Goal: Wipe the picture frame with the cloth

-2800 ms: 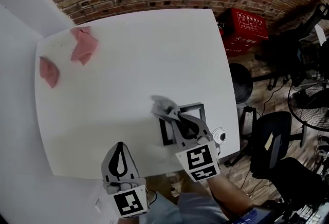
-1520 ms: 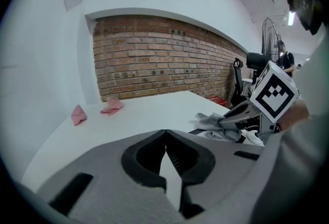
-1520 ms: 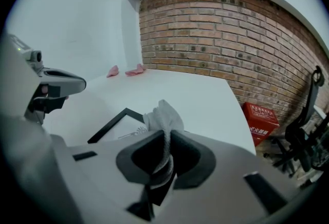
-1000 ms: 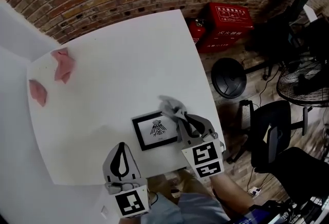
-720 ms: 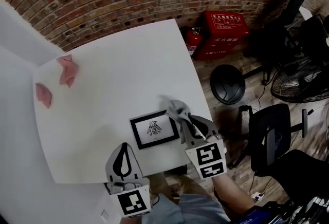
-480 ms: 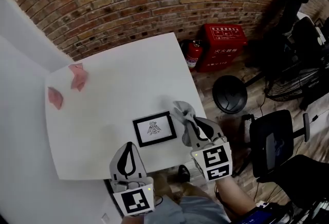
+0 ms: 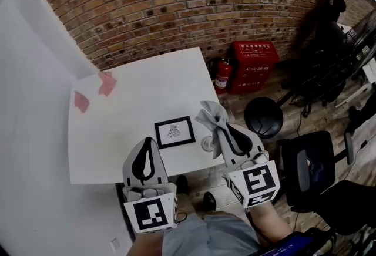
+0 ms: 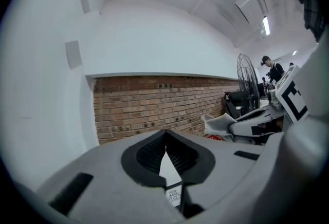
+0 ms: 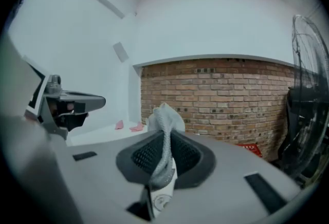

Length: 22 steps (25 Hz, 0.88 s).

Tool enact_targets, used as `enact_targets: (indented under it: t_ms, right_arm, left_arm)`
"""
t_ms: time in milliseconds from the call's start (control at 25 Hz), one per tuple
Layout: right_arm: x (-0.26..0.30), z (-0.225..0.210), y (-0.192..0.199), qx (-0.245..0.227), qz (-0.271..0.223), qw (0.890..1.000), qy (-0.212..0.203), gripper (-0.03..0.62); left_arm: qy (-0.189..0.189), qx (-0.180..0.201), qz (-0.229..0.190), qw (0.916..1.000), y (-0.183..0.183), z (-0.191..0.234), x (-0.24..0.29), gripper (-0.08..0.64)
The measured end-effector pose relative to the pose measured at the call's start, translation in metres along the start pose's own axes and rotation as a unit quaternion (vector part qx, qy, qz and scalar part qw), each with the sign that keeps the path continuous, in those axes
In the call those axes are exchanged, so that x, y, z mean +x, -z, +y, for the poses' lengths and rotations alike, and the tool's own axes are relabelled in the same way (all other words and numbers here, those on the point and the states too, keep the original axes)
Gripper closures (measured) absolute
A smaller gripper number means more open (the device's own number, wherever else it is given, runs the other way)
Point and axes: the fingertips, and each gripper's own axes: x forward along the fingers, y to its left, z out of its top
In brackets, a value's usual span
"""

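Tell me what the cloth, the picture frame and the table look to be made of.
The cloth: soft fabric, light grey, matt; it crumples in folds where the right gripper pinches it.
The picture frame: thin black matt border; wood or plastic, cannot tell.
The table: smooth white top, probably laminate or painted board; plain, no grain.

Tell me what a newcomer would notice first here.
The right tool stands out, shut on a grey cloth near the white table's right edge. Just left of it, a black picture frame lies flat near the table's front edge. Two pink cloths sit at the far left corner, before a brick wall.
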Motion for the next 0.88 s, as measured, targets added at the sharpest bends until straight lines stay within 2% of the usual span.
enact_targets:
  t_ms: [160,440,880]
  right_arm:
    - [-0.028,0.005,-0.018,-0.012,-0.035,0.999,0.001,0.549]
    - [-0.062,0.011,-0.031,-0.019,-0.06,0.998,0.002,0.551]
    - [-0.083,0.014,-0.035,-0.023,-0.079,0.997,0.0,0.557]
  left_arm:
    - [0.003,0.002,-0.028,0.9996,-0.021,-0.011,-0.017,0.551]
    - [0.0,0.006,-0.05,0.9988,-0.047,-0.02,-0.042,0.551]
    - [-0.002,0.003,-0.062,0.9981,-0.056,-0.026,-0.061,0.551]
